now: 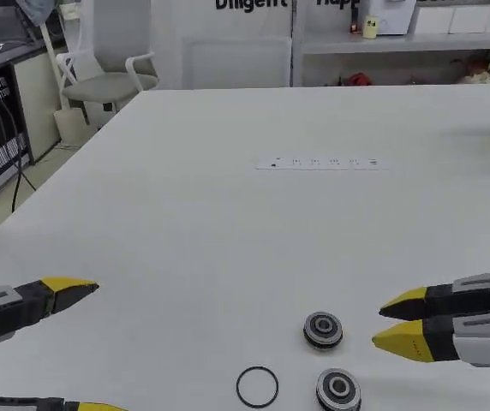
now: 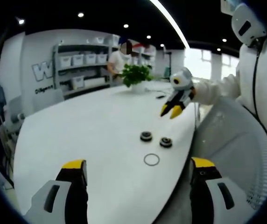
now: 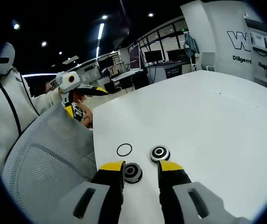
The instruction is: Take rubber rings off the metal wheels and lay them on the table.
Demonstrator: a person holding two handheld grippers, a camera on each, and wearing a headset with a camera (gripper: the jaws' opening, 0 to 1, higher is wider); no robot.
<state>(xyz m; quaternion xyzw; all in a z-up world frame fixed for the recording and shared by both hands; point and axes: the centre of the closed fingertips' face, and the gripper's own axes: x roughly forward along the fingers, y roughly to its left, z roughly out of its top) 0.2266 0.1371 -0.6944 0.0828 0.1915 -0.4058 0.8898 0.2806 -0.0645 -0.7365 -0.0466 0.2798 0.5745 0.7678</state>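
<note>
Two small metal wheels (image 1: pixel 323 329) (image 1: pixel 338 389) stand near the front edge of the white table (image 1: pixel 228 214). A loose black rubber ring (image 1: pixel 257 386) lies flat just left of the nearer wheel. My right gripper (image 1: pixel 391 321) hovers to the right of the wheels, open and holding nothing. In the right gripper view its tips (image 3: pixel 141 166) sit just short of one wheel (image 3: pixel 132 171), with the other wheel (image 3: pixel 160 152) and the ring (image 3: pixel 124 150) beyond. My left gripper (image 1: pixel 80 347) is wide open at the front left, far from the wheels (image 2: pixel 146 136) (image 2: pixel 165 142) and the ring (image 2: pixel 151 159).
A white power strip (image 1: pixel 322 163) lies on the middle of the table. A mesh office chair back (image 3: pixel 45 154) stands close behind the front edge. Another chair (image 1: pixel 108 81) stands past the far left corner. A potted plant (image 2: pixel 136 74) stands at the table's far end, with shelves behind it.
</note>
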